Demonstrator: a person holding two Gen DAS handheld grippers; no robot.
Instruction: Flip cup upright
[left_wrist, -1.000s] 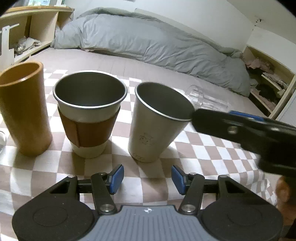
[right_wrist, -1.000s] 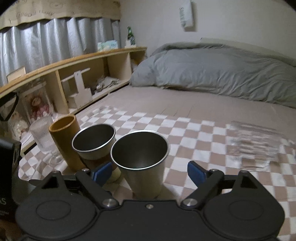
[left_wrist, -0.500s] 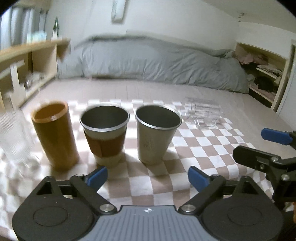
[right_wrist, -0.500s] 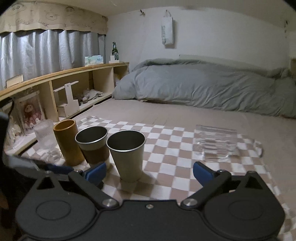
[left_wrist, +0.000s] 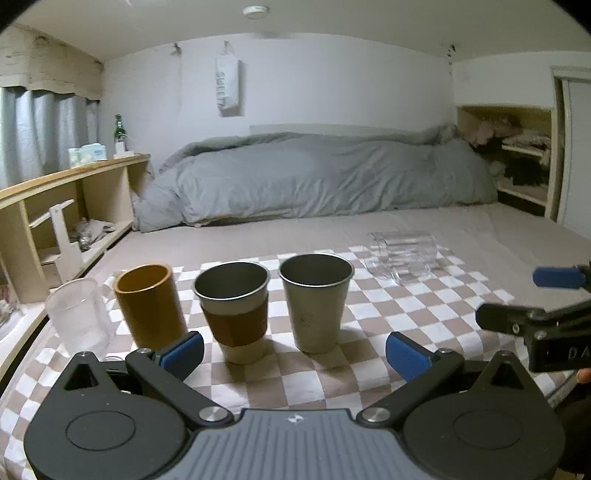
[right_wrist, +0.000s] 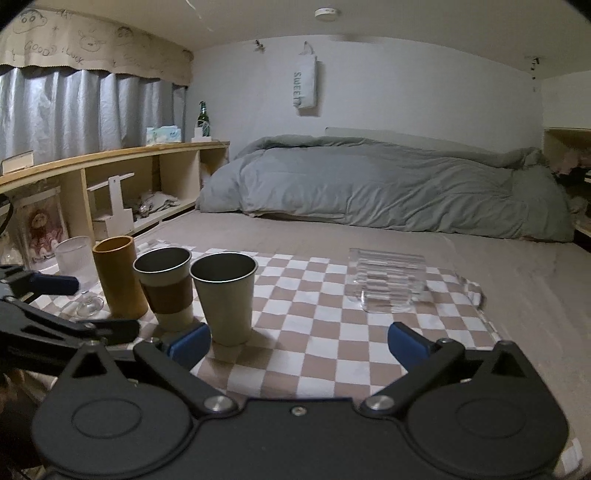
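Note:
A clear ribbed glass mug (left_wrist: 404, 254) lies on its side on the checkered cloth (left_wrist: 369, 317), far right of the row; it also shows in the right wrist view (right_wrist: 386, 278). A plain steel cup (left_wrist: 314, 301) (right_wrist: 225, 295), a steel cup with a brown sleeve (left_wrist: 234, 308) (right_wrist: 164, 288), an orange tumbler (left_wrist: 149, 301) (right_wrist: 118, 277) and a clear stemmed glass (left_wrist: 79, 314) (right_wrist: 77, 271) stand upright in a row. My left gripper (left_wrist: 293, 354) is open and empty, short of the cups. My right gripper (right_wrist: 299, 341) is open and empty, near the cloth's front.
A grey duvet (left_wrist: 314, 181) lies across the far end of the bed. Wooden shelves (right_wrist: 110, 184) run along the left, and a shelf nook (left_wrist: 517, 162) is at the right. The right gripper's arm (left_wrist: 535, 321) shows at the left view's right edge.
Both grippers have pulled back and away from the steel cup, which now stands upright. Both sets of fingers have opened wider. The mug has not moved.

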